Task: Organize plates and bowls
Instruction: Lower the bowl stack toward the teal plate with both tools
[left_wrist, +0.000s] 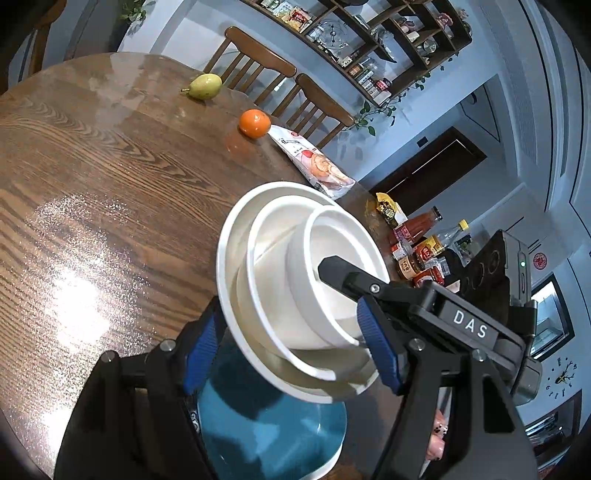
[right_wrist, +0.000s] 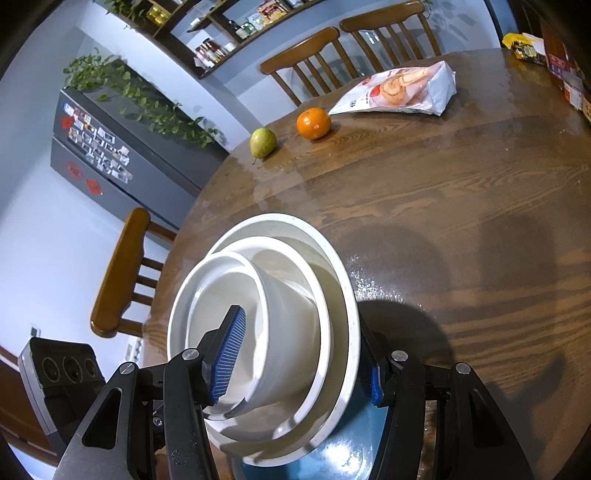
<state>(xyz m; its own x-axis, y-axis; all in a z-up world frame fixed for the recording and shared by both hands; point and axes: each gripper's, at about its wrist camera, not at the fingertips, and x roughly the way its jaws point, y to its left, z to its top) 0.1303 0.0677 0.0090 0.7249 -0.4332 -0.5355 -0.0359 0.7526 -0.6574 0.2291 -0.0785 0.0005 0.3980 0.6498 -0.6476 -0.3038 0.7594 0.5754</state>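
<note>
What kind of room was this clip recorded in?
Most likely a home dining area next to a kitchen: a round wooden table with dining chairs, a fridge covered in magnets, and wall shelves stocked with jars and packets.

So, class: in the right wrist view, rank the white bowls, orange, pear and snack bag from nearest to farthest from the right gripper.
1. White bowls, at the right gripper.
2. Orange and pear, far edge: too close to call.
3. Snack bag, far right.
</note>
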